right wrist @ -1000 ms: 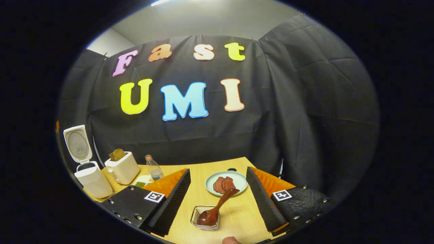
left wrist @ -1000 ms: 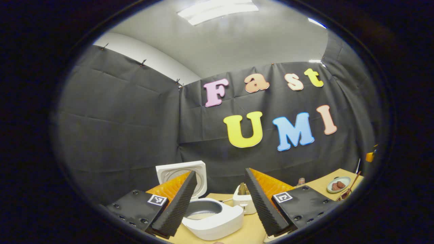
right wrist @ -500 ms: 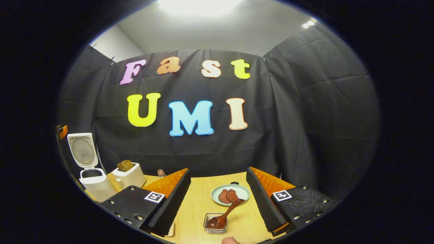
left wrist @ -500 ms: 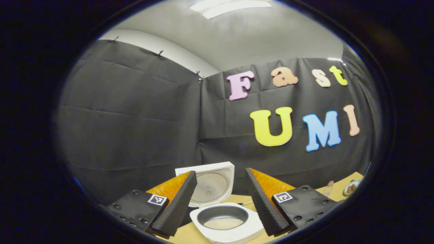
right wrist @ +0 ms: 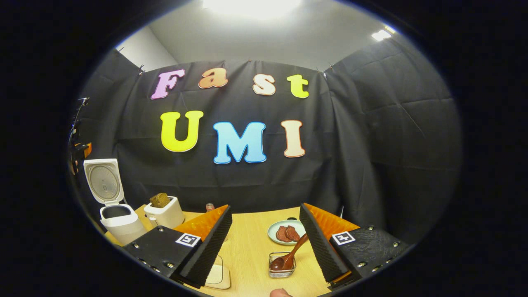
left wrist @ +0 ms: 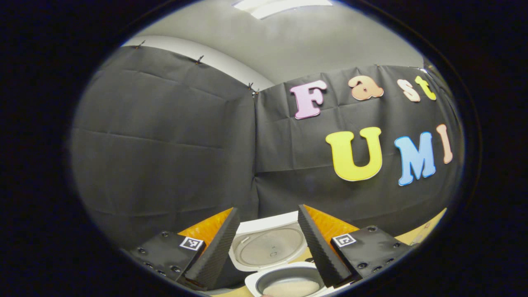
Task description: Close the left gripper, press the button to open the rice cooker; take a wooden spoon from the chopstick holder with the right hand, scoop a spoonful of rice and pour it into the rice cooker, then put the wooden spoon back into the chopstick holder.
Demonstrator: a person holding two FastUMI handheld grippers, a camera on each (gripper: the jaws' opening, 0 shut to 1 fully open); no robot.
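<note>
So the rice cooker [left wrist: 284, 264] is already popped open — lid [left wrist: 268, 246] standing straight up at the back, and there's a pale layer of rice sitting in the bottom of the pot [left wrist: 291, 285]. From the right gripper view you can see it parked at the far left end of the table [right wrist: 251, 243], lid up, next to a toaster [right wrist: 166, 213] with a slice of bread poking out.

The wooden spoon [right wrist: 288, 255] is sitting bowl-down in the little wire holder [right wrist: 282, 265], handle leaning up toward a plate [right wrist: 280, 235] with some reddish food on it. Looks to me like the scoop and pour are done and the spoon's back home, so the job's basically wrapped.

Left gripper [left wrist: 267, 246] hangs just in front of the cooker with its jaws spread wide, nothing between them — makes sense, no button left to press. Right gripper [right wrist: 266, 243] is the same deal, spread wide and empty, hovering just short of the holder, clear of the spoon handle. There's also a small flat board [right wrist: 218, 277] on the table by its left finger.
</note>
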